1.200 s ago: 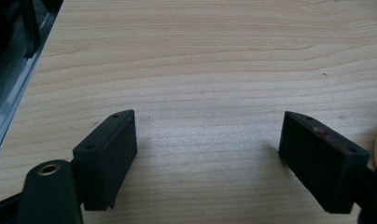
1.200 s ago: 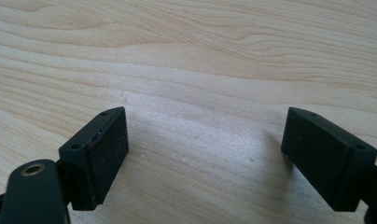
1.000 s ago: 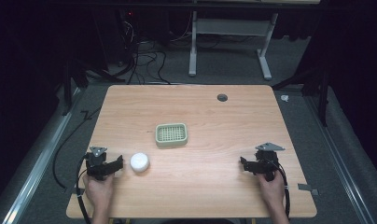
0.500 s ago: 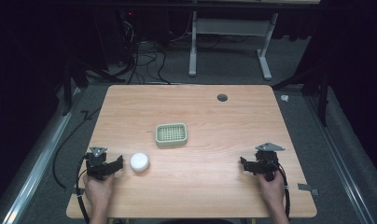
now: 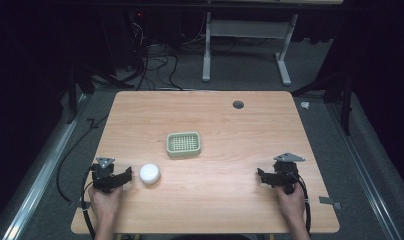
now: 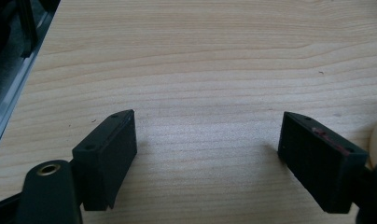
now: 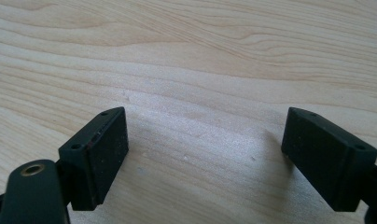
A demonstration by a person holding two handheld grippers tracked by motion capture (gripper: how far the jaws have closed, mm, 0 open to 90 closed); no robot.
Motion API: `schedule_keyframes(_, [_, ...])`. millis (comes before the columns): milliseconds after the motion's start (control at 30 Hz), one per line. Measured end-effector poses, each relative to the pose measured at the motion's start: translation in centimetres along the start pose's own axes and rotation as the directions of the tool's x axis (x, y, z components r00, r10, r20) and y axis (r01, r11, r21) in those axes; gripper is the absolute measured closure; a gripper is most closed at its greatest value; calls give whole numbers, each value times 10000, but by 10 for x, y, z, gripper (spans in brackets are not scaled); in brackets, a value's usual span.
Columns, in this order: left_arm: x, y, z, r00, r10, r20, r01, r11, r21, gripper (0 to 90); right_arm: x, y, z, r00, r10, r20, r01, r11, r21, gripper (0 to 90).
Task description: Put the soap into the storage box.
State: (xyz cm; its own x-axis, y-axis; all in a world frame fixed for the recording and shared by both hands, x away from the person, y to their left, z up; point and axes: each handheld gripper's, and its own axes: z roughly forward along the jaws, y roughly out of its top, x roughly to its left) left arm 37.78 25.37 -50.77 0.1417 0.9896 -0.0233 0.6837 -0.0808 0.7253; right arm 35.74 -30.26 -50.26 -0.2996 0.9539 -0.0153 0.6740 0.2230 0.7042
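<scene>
Two grippers rest low on the wooden table, jaws spread wide with nothing between them.

Left gripper sits at about 8 o'clock on the table, the round white object just beside it at its 3 o'clock, apart from the jaws. Right gripper sits at about 4 o'clock, well apart. At the middle lies a green slotted tray; a dark hole is toward 12 o'clock.
</scene>
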Motion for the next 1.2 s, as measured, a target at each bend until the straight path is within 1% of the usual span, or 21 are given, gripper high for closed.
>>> schedule_keyframes(100, [1,1,-2,9998,-146,152,145,9999,70,195,0,0,0,10000,1,-4,-1,10000,0,156])
schedule_keyframes(200, [1,2,-5,9995,-182,242,183,9998,-34,191,0,0,0,10000,4,-7,-4,10000,7,156])
schedule_keyframes(300, [1,2,-11,9982,-279,522,287,9995,-146,184,0,0,0,10000,6,-13,-6,10000,6,156])
schedule_keyframes(433, [1,3,-19,9969,-203,758,221,9995,-233,180,0,0,0,10000,-16,-13,16,10000,-6,156])
schedule_keyframes(567, [1,4,-30,9945,-247,1015,299,9983,-494,173,0,0,0,10000,-20,-12,20,10000,-6,156])
schedule_keyframes(700, [-3,5,-39,9925,-28,1220,111,9976,-676,158,0,0,0,10000,-18,-12,18,10000,-5,156])
schedule_keyframes(867, [-14,5,-50,9860,179,1658,-20,9954,-955,150,0,0,0,10000,-15,-12,15,10000,-5,156])
schedule_keyframes(933, [-18,5,-52,9833,255,1800,-79,9952,-980,149,0,0,0,10000,-15,-11,15,10000,-5,156])
schedule_keyframes(1000, [-23,6,-54,9801,428,1936,-244,9950,-964,148,0,0,0,10000,-16,-12,16,10000,-6,156])
schedule_keyframes(1200, [-35,10,-58,9725,731,2210,-511,9933,-1035,146,0,0,0,10000,-16,-11,16,10000,-7,156])
